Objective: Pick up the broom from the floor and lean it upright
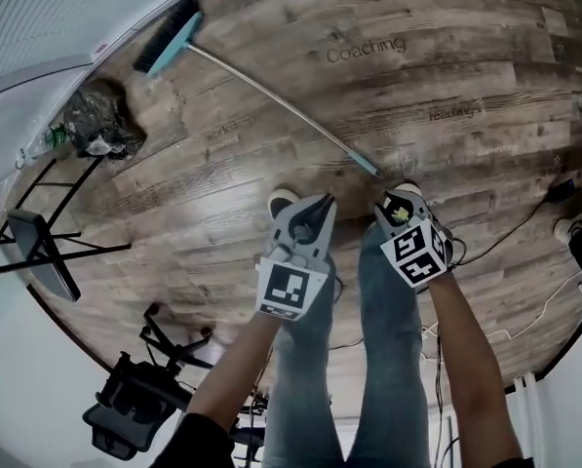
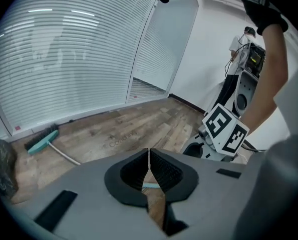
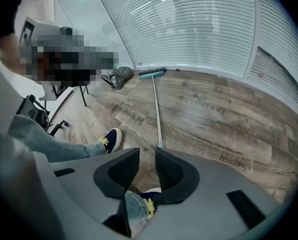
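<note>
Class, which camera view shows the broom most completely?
The head view: the whole broom lies in sight, brush to handle tip. The right gripper view shows it foreshortened. The left gripper view shows only its brush and some handle; the rest is largely hidden.

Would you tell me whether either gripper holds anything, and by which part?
Nothing is held: left gripper shut empty, right gripper open, broom untouched on the floor.
</note>
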`<action>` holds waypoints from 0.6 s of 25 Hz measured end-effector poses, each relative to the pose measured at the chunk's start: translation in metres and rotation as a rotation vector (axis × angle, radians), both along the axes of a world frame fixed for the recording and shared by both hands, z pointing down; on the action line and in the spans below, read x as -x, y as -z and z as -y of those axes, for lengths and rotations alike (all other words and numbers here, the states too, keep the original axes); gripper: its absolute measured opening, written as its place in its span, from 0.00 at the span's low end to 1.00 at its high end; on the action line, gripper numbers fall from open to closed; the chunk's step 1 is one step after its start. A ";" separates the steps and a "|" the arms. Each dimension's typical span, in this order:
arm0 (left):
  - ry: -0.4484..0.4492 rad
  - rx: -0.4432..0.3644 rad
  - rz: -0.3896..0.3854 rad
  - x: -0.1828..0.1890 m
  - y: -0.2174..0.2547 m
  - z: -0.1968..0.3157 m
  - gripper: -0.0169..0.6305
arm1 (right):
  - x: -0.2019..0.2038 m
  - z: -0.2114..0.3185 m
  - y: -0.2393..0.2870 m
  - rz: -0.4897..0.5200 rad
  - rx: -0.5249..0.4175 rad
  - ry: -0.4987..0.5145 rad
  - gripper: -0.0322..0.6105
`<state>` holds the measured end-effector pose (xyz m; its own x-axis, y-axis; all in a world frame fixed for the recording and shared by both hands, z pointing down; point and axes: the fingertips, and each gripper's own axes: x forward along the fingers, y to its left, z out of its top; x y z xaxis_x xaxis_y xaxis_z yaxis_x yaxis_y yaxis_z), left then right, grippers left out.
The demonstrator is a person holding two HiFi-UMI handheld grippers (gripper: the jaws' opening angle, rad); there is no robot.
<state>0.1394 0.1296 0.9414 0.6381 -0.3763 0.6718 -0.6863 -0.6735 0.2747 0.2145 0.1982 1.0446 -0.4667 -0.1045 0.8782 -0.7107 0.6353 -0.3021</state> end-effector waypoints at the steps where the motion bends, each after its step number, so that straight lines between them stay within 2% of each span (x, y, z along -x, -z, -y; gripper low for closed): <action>1: -0.004 0.008 0.005 0.003 -0.020 -0.003 0.06 | 0.000 -0.004 -0.020 -0.002 0.006 0.000 0.21; 7: -0.017 0.008 0.022 0.010 -0.110 -0.015 0.06 | -0.007 -0.027 -0.113 -0.037 0.022 0.045 0.21; 15: -0.018 0.015 0.005 0.016 -0.184 -0.025 0.06 | -0.013 -0.038 -0.196 -0.115 0.044 0.047 0.21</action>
<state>0.1233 0.1542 1.1257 0.6412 -0.3546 0.6805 -0.6754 -0.6818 0.2811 0.2270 0.2363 1.2409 -0.3661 -0.0450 0.9295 -0.7121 0.6565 -0.2487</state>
